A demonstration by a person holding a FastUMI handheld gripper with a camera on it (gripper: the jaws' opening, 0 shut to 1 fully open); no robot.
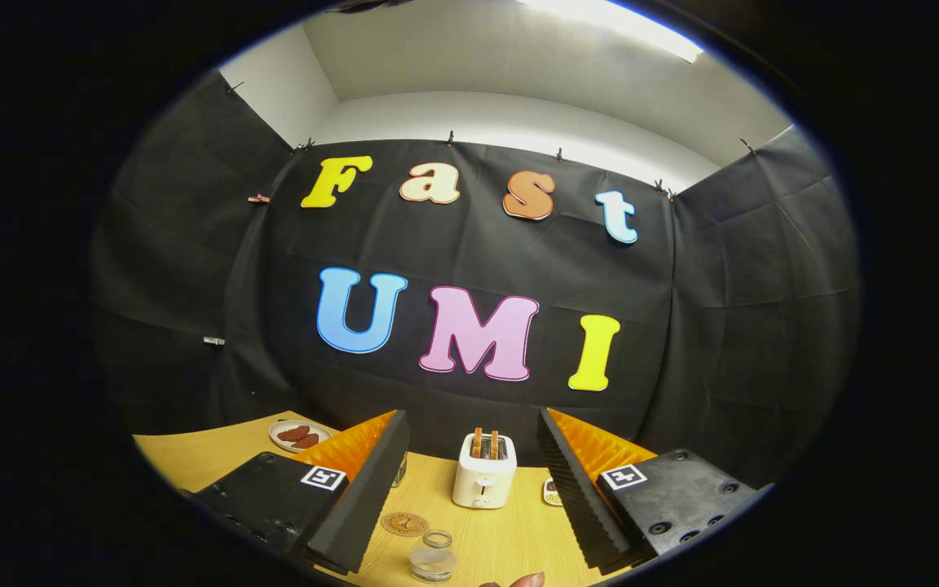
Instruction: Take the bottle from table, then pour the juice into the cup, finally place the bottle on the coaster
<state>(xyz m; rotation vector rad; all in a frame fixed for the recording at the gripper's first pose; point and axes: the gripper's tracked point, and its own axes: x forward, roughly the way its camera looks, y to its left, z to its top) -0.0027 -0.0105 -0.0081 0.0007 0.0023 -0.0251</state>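
Note:
My gripper (471, 420) is open, its fingers spread wide, the left finger (368, 493) and the right finger (579, 485) black with orange sides. Nothing is held between them. On the wooden table (510, 538) between the fingers, a small clear glass cup (433, 558) stands near me. A round brown coaster (404, 523) lies just to its left, close to the left finger. A reddish-brown rounded shape (522, 580) pokes in at the nearest edge of the table; I cannot tell what it is.
A white toaster (483, 473) with two slices of toast stands farther ahead between the fingers, against the black wall. A white plate (298, 435) with brown pieces of food sits beyond the left finger. A small object (551, 492) is half hidden by the right finger.

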